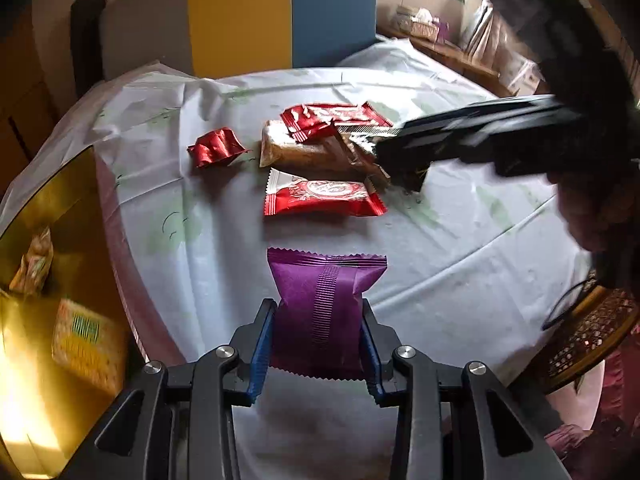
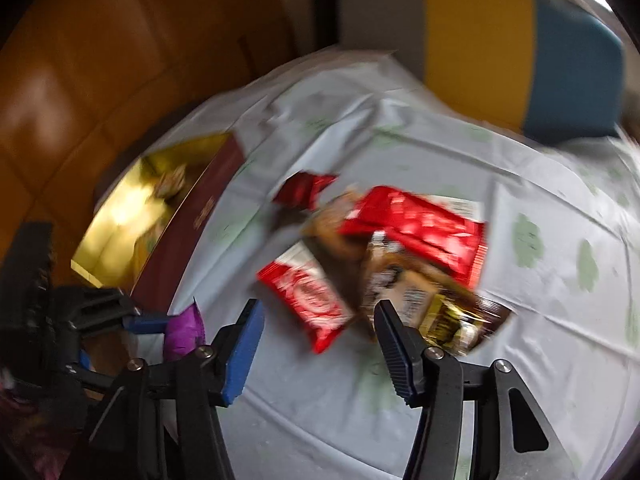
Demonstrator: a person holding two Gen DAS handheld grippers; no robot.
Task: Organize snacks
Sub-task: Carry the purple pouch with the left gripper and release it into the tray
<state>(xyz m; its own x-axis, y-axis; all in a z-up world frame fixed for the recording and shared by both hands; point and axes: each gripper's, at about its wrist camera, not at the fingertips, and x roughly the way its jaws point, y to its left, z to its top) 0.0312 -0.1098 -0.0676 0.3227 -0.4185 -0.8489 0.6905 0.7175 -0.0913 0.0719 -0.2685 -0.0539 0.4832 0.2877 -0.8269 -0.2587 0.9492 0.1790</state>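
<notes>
Clamping the purple packet (image 1: 320, 312) between its blue pads, the left hand-held gripper (image 1: 318, 344) has narrowed its jaws onto the wrapper's sides, low over the white-clothed tabletop (image 1: 460, 248). The sensible next move, as I judge it, is to lift the packet clear and carry it to the gold-lined box (image 1: 52, 240) at the tabletop's left edge, keeping the squeeze light so the soft contents are not crushed, and setting it beside the snacks already inside. The right hand-held gripper (image 2: 320, 336) stands partly open with nothing between its jaws, poised just short of the loose pile: a red packet (image 2: 308, 296), a brown packet (image 2: 436, 308) and a larger red packet (image 2: 420, 224) lying across one another. It should settle on one wrapper, not straddle two. Blur smears the right wrist view, so the printing is unreadable and which packet it is aiming for cannot be told; the box's contents are only dimly visible.
</notes>
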